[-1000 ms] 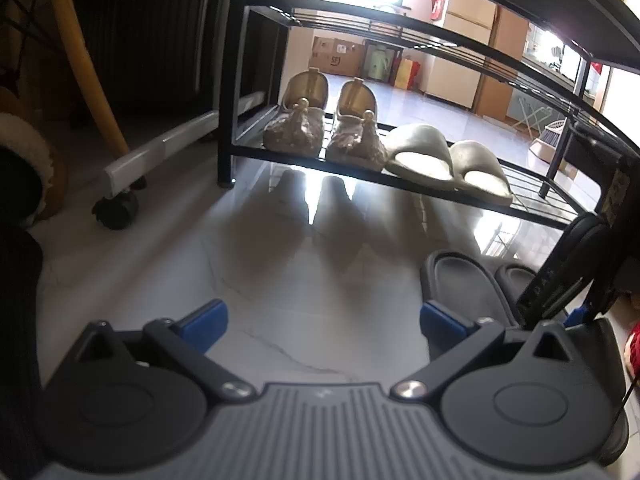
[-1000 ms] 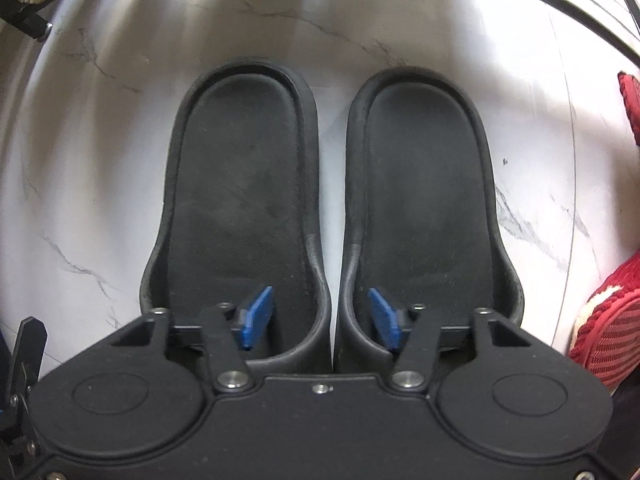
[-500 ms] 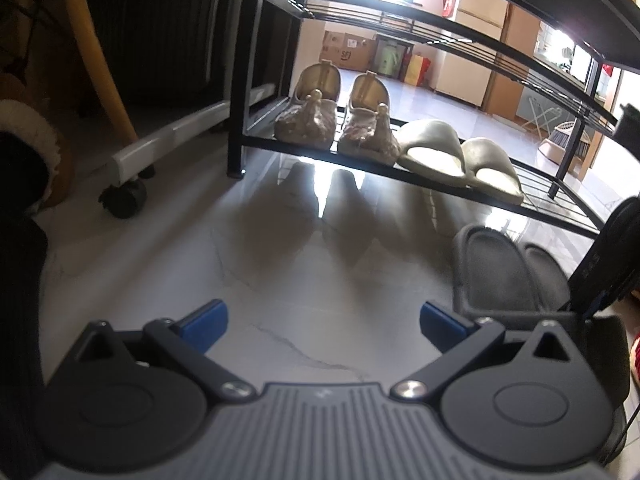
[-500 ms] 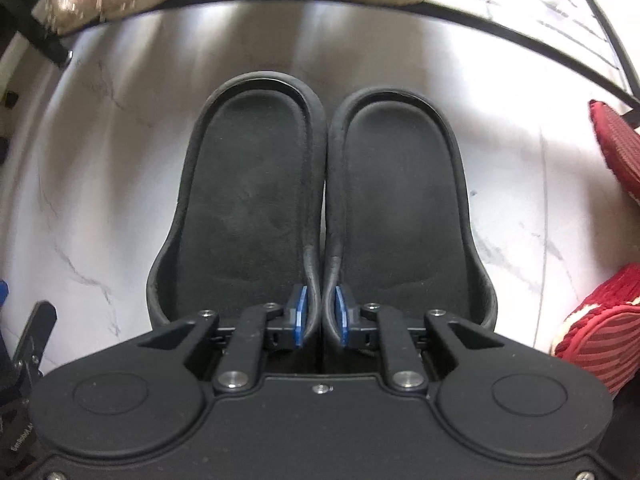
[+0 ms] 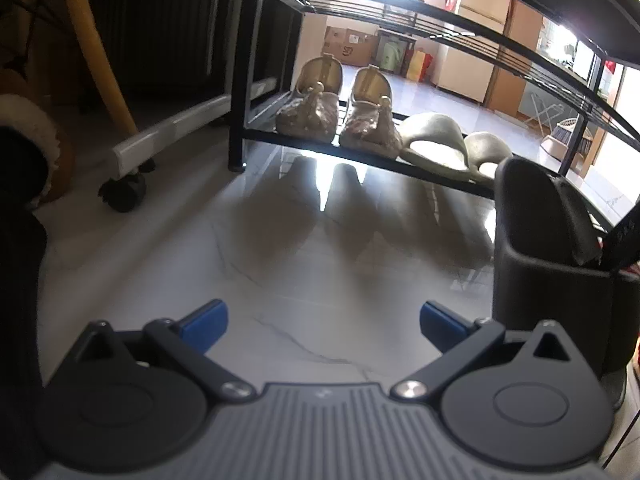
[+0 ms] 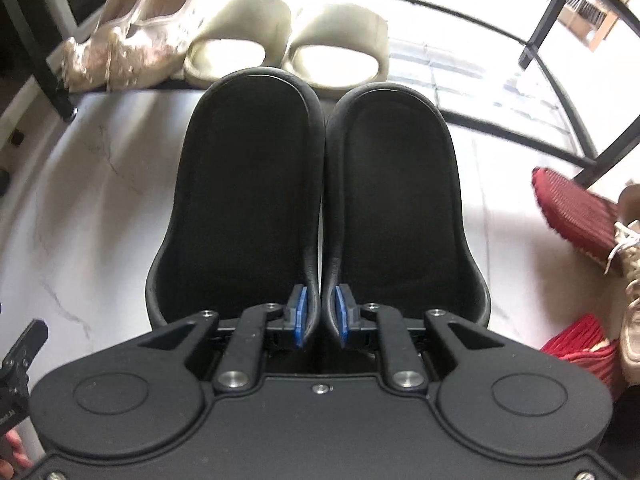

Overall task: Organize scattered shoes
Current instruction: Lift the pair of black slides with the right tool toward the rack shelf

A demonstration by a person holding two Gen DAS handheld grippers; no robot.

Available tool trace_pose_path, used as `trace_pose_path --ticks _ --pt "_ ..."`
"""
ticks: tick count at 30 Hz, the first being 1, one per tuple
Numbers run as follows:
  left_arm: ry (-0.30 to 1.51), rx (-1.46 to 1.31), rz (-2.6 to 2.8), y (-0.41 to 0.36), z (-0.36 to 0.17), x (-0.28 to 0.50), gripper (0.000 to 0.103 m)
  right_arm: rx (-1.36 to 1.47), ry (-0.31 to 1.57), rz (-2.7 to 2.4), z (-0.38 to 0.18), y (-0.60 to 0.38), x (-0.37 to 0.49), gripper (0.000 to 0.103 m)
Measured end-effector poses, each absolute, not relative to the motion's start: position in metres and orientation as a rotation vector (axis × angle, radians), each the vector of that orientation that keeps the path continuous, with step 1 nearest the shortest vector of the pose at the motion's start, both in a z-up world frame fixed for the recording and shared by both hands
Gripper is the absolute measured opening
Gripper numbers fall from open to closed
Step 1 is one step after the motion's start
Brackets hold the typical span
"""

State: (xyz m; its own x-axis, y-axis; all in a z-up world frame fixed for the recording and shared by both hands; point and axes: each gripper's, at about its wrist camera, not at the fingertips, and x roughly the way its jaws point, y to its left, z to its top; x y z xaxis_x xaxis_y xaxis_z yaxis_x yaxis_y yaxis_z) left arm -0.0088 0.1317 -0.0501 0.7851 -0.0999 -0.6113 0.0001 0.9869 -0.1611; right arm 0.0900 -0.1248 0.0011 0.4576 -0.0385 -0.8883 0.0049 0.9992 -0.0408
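Note:
My right gripper (image 6: pixel 320 316) is shut on the pair of black slippers (image 6: pixel 252 200), its blue pads pinching the two inner walls together at the heel end. The slippers hang tilted above the marble floor, toes toward the black shoe rack (image 6: pixel 552 68). In the left wrist view the same black slippers (image 5: pixel 548 248) hang at the right, in front of the shoe rack (image 5: pixel 240 92). My left gripper (image 5: pixel 320 324) stands open over bare floor, holding nothing. On the rack's bottom shelf sit beige embellished shoes (image 5: pixel 340 116) and cream slippers (image 5: pixel 436 146).
Red slippers (image 6: pixel 572 208) and a light lace-up sneaker (image 6: pixel 630 280) lie on the floor at the right. A white wheeled frame (image 5: pixel 132 152), a yellow chair leg (image 5: pixel 100 48) and a fleece-lined brown boot (image 5: pixel 28 136) stand left of the rack.
My right gripper closed on the inner walls of the two black slippers, pulled them together and lifted them off the floor, tilting toward the rack. The left gripper stayed open and still.

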Motion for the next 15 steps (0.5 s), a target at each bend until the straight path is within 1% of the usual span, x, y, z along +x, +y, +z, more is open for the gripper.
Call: trace_pose_path --ticks 7,15 --pt "0.672 -0.16 -0.05 0.133 -0.052 -0.007 0.102 -0.026 1.003 -0.095 0.013 -0.153 0.103 0.016" --pt "0.666 -0.135 -0.051 0.132 -0.053 -0.008 0.102 0.029 0.96 -0.185 0.02 -0.195 0.132 0.016"
